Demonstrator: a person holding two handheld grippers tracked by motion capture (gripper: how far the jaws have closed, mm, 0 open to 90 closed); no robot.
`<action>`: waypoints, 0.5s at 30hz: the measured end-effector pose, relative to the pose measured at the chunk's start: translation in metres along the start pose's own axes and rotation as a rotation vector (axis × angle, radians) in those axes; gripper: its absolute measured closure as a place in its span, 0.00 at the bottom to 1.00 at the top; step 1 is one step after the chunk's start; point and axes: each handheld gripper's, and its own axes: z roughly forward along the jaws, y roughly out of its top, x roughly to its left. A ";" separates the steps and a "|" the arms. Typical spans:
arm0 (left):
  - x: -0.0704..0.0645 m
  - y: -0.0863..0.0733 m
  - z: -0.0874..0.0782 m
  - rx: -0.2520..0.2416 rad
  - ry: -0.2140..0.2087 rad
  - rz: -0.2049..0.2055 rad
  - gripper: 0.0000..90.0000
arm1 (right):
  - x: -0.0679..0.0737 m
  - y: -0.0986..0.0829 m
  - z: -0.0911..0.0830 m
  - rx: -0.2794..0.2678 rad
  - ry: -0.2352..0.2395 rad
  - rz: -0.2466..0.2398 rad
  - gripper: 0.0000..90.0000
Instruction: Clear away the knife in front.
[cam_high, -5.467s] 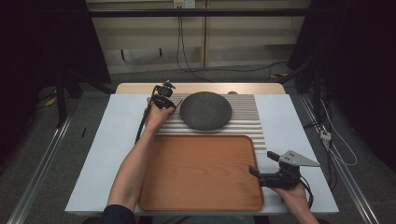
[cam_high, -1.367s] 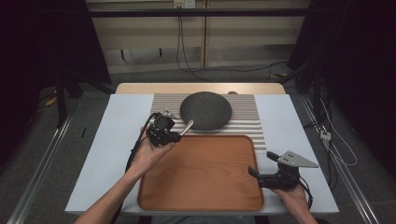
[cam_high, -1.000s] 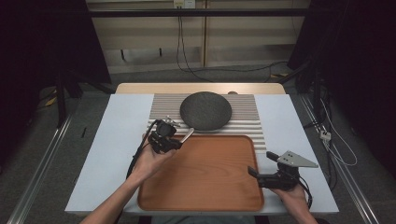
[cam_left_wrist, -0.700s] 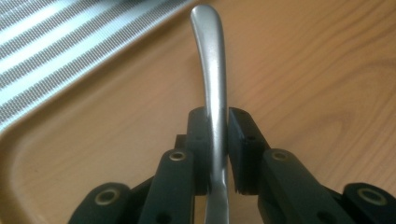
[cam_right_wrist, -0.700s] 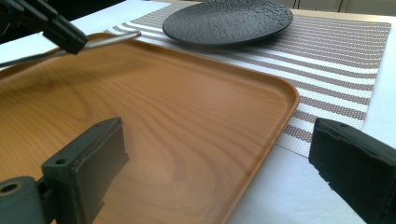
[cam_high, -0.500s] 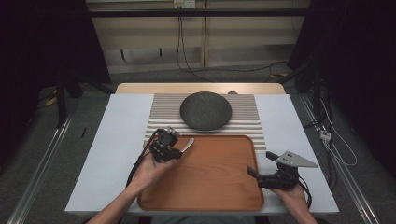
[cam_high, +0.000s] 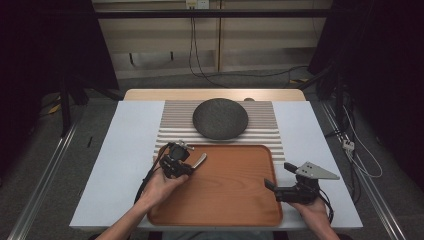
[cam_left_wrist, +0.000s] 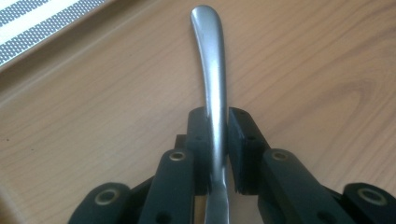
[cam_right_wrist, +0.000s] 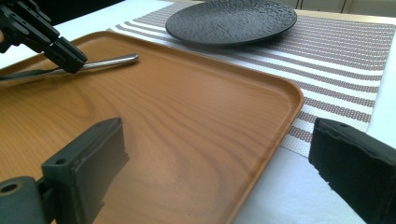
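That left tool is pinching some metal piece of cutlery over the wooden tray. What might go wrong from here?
Two things, I'd guess. The left gripper pinches the metal utensil on its thin, smooth handle, with much of it sticking out past the jaws, so it could twist or slide out and clatter onto the wooden tray. Also, the right gripper rests open over the tray's right edge; a nudge there might shift the tray on the striped mat.
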 end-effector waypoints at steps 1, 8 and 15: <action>0.000 0.000 0.001 0.006 -0.004 -0.003 0.89 | 0.000 0.000 0.000 0.000 0.000 0.000 0.04; 0.003 -0.004 0.000 0.003 -0.008 -0.014 0.89 | 0.001 0.000 -0.001 -0.002 -0.001 0.000 0.04; 0.002 -0.009 -0.001 -0.005 -0.012 -0.027 0.88 | 0.001 0.000 -0.001 -0.002 -0.003 0.002 0.04</action>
